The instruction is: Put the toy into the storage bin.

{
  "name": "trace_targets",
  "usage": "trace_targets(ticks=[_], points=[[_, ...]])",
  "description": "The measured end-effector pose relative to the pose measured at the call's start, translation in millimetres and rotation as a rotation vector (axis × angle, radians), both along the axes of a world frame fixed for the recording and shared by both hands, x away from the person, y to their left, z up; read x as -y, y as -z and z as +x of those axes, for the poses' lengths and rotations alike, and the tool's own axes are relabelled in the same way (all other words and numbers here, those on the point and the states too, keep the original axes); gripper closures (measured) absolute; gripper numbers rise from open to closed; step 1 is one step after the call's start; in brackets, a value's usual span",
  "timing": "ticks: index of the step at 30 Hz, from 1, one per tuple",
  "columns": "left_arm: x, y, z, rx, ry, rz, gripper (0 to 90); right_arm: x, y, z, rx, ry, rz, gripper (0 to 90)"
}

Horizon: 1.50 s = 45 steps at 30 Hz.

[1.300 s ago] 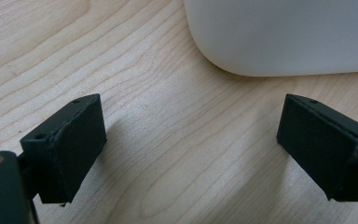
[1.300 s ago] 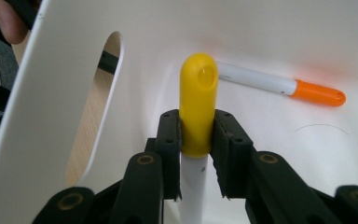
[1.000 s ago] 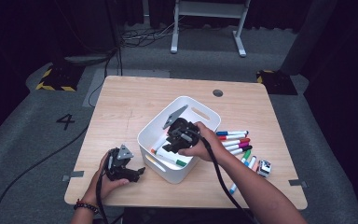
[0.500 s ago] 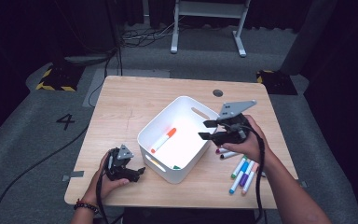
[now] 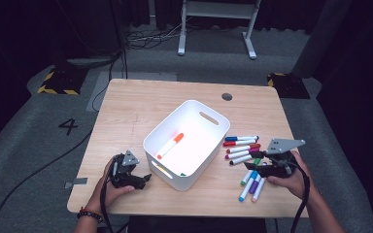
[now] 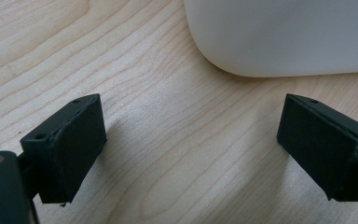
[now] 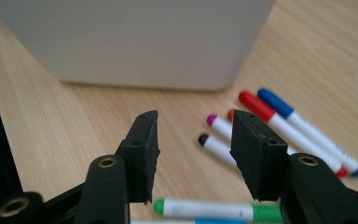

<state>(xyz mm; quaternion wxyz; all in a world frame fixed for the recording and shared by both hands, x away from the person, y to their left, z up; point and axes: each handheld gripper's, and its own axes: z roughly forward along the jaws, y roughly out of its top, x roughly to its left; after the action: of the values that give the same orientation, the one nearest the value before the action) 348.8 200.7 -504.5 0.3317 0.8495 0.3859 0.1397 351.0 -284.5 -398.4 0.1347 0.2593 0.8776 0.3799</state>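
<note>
Right gripper (image 7: pixel 193 156) over the loose coloured felt-tip markers (image 5: pixel 242 148) beside the white plastic bin (image 5: pixel 187 143) — jaws just opened, nothing between them. Left gripper (image 6: pixel 191 149) (parked near the bin's corner) spread wide, empty — orange marker (image 5: pixel 170 145) in the bin.

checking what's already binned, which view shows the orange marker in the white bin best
The high view: the orange marker lies in plain sight on the floor of the white bin. Both gripper views catch the bin's outer wall, hiding its contents.
</note>
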Motion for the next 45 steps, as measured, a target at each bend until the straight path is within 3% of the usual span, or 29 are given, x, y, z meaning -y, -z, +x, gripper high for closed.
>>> trace_targets(ticks=[6,17,22,30,32,38,42,45], points=[[0.1,0.1,-0.2,0.000,-0.003,-0.002,8.0,17.8,33.6,-21.1,-0.040,-0.004,-0.012,50.4],[0.1,0.0,-0.1,0.000,-0.001,-0.001,8.0,6.4,68.7,-35.0,-0.088,-0.067,-0.067,49.4],[0.1,0.0,-0.4,-0.004,-0.002,0.000,8.0,0.2,75.1,-35.4,-0.090,-0.078,-0.087,49.8],[0.2,0.0,-0.3,0.000,-0.004,-0.001,8.0,-0.3,79.9,-29.7,-0.087,-0.065,-0.036,48.4],[0.1,0.0,-0.1,0.000,-0.001,-0.001,8.0,-2.3,78.9,-28.7,-0.078,-0.068,-0.044,47.4],[0.1,0.1,-0.2,0.000,-0.003,-0.001,8.0,6.0,72.0,-35.7,-0.046,-0.077,-0.017,44.9],[-0.1,0.0,0.2,0.004,0.002,0.001,8.0,1.8,79.9,-38.1,-0.044,-0.097,-0.080,42.3],[0.0,0.0,0.0,0.000,0.000,0.000,8.0,-4.1,82.9,-37.2,-0.055,-0.117,-0.094,44.1]])
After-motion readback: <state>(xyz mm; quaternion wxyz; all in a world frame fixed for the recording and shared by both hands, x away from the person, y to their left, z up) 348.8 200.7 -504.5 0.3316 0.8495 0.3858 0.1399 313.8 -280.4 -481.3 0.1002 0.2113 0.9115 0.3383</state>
